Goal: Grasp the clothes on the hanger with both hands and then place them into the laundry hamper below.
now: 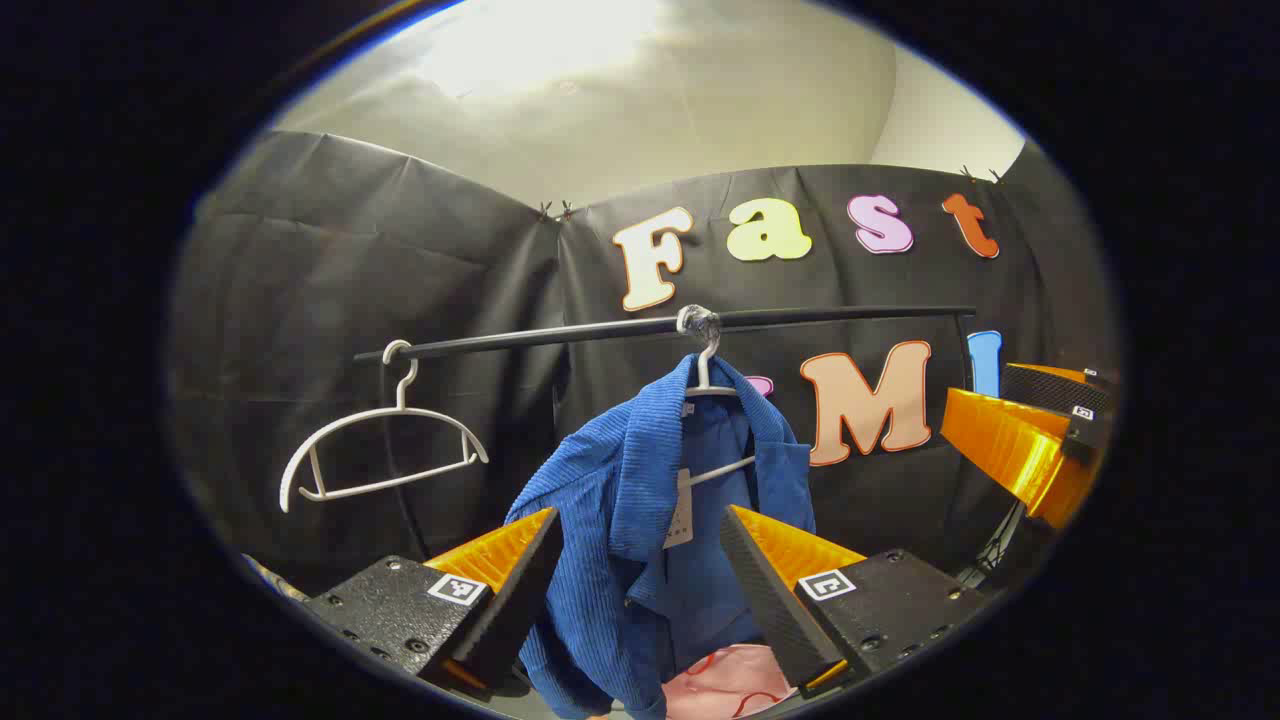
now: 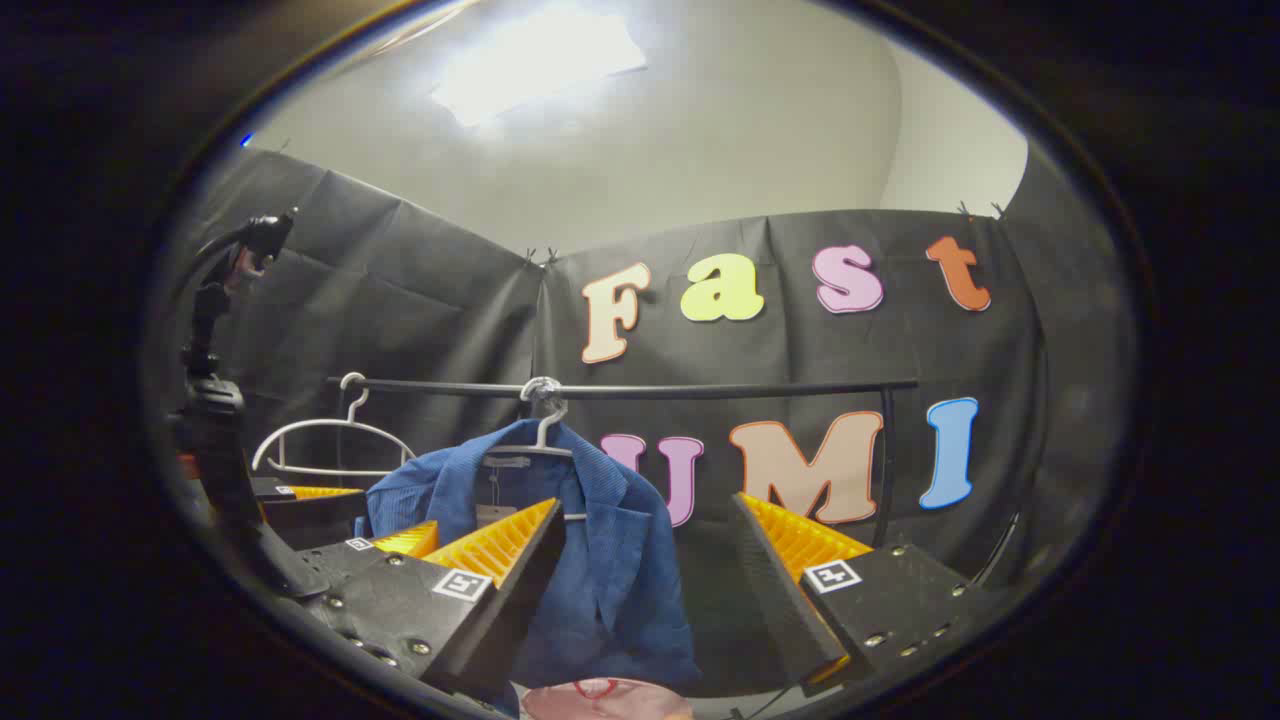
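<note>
One blue corduroy jacket (image 1: 640,500) hangs in the booth. Two white hangers: one bare hanger (image 1: 375,440), one jacket hanger (image 1: 706,375) carrying the jacket. One black rail (image 1: 820,316) holds both. One pink hamper (image 1: 735,680) sits below. Two grippers, left gripper (image 1: 640,560) and right gripper (image 2: 648,545).

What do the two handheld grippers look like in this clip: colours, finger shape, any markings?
The left gripper and the right gripper look alike: two wedge-shaped fingers each, ribbed orange on top, with dark textured inner faces. They sit on black speckled blocks fixed with screws, each block bearing a small square black-and-white marker. In the right gripper view, a black mount with a cable rises at the left edge.
</note>
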Demonstrator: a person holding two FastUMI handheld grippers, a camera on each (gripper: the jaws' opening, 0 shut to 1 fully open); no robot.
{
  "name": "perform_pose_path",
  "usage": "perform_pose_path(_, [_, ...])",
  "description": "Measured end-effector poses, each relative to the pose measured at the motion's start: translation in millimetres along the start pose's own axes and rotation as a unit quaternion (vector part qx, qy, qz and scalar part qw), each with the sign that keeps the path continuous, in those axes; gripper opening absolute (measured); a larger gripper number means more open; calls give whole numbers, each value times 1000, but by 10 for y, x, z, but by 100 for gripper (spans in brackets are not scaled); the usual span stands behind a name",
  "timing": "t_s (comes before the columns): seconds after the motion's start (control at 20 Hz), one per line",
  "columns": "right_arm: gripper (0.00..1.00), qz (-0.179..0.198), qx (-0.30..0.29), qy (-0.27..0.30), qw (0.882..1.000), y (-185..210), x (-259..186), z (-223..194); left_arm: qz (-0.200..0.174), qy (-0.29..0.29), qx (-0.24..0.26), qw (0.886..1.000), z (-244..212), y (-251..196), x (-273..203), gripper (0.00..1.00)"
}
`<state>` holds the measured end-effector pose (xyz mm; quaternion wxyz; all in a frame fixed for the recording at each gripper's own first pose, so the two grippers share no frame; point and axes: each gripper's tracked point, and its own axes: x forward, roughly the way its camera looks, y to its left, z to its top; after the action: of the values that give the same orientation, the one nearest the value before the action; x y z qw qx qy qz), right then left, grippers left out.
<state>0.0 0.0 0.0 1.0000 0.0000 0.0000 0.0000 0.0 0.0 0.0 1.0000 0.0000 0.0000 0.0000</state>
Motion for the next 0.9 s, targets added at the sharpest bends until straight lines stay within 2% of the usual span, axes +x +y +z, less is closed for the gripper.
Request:
perform_pose_path(0.55, [98, -8, -4, 2, 1000, -44, -20, -3, -6, 13, -7, 1000, -28, -28, -35, 99])
perform_pose_path(0.9, [98, -19, -10, 6, 1000, -145, -40, -6, -5, 24, -9, 1000, -119, -96, 117, 99])
